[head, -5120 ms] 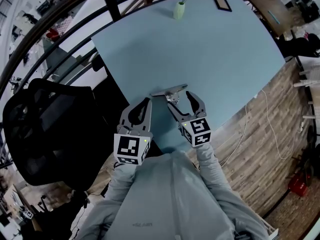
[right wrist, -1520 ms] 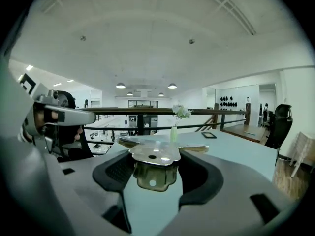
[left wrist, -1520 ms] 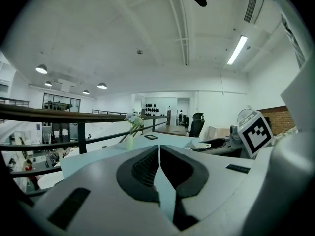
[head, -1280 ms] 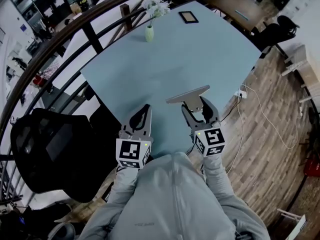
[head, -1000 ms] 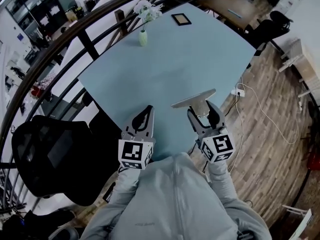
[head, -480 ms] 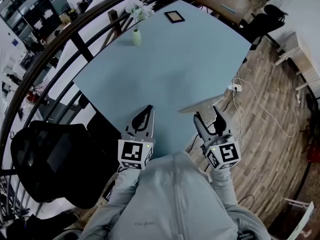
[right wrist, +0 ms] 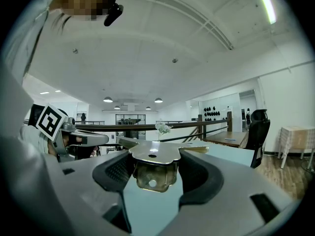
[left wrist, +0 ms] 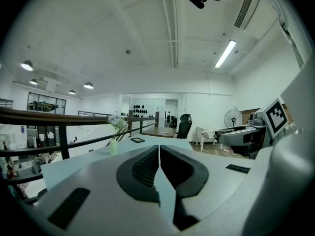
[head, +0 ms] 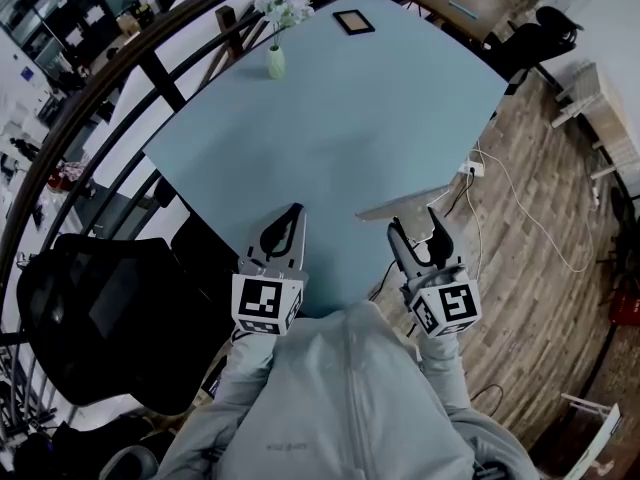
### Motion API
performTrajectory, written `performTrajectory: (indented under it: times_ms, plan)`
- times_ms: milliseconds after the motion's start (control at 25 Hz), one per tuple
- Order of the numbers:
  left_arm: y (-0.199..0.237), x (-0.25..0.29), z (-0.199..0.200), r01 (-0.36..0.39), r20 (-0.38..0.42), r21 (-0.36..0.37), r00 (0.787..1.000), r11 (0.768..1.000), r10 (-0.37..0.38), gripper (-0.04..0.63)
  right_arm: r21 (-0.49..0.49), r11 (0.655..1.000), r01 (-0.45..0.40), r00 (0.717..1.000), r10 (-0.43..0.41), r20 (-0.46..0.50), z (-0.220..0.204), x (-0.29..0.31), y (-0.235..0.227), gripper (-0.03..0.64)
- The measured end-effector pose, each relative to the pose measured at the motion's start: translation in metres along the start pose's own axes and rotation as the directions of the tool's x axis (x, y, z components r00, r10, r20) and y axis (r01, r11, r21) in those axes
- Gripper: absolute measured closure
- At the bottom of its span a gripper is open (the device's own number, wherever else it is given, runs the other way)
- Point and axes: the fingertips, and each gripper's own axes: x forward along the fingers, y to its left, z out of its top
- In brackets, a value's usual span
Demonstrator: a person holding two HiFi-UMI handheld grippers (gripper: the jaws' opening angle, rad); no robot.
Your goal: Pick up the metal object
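The pale blue counter (head: 330, 98) spreads ahead of and below both tools. The left tool (head: 293, 214) hangs empty, jaws pressed together. The right tool (head: 412, 222) stands wide, its pads clamped on the lower tab of the metal object (head: 395, 208), whose flat plate lies across the jaw tops, apparently raised over the counter's near edge. The hold looks narrow: a tilt or jolt could pivot the plate free, dropping it to the floor (head: 540, 218).
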Motion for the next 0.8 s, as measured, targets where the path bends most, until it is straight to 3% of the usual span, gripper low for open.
performTrajectory:
  times_ms: [800]
  plan:
    - [0.0099, -0.0059, -0.0039, -0.021, -0.01, -0.001, 1.0, 1.0, 0.021, 0.565, 0.02, 1.0, -0.008, 1.0, 0.009, -0.005, -0.0023, 0.0082, 0.0044, 0.324]
